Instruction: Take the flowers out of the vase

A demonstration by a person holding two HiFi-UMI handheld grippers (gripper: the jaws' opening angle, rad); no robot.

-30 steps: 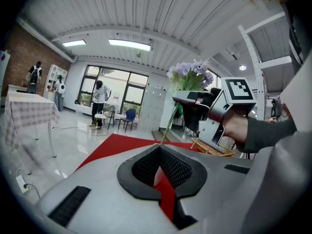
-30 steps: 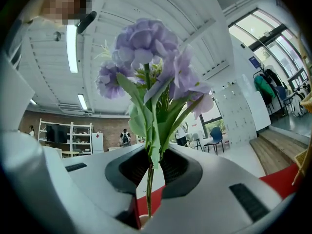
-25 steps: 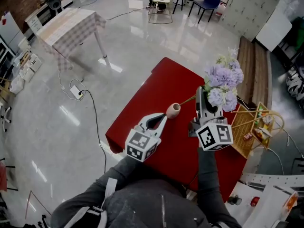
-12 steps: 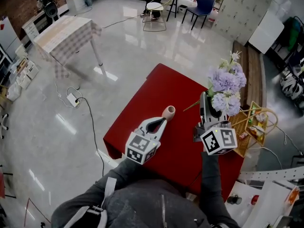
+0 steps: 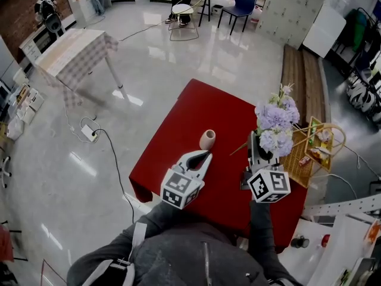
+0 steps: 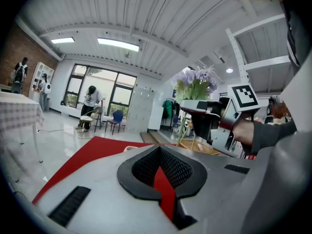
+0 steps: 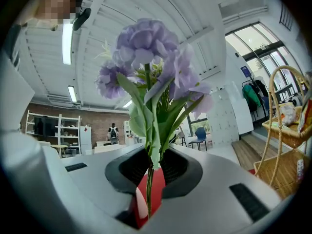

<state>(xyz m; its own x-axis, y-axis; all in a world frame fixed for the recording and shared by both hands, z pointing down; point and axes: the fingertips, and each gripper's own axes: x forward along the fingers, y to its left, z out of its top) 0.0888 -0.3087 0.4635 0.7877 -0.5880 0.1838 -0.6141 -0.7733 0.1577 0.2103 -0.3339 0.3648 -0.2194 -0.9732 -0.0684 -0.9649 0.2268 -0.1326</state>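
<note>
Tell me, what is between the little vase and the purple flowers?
Only bare red table shows between them in the head view. The vase stands apart from the flowers, which the right gripper holds by their stems.

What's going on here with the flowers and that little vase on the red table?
A person holds a hand-held gripper in each hand. The right hand-held gripper is clamped on the stems of the purple flowers, already out of the vase. The small vase stands upright and empty on the red table. The left hand-held gripper is just short of it, closed on nothing.
</note>
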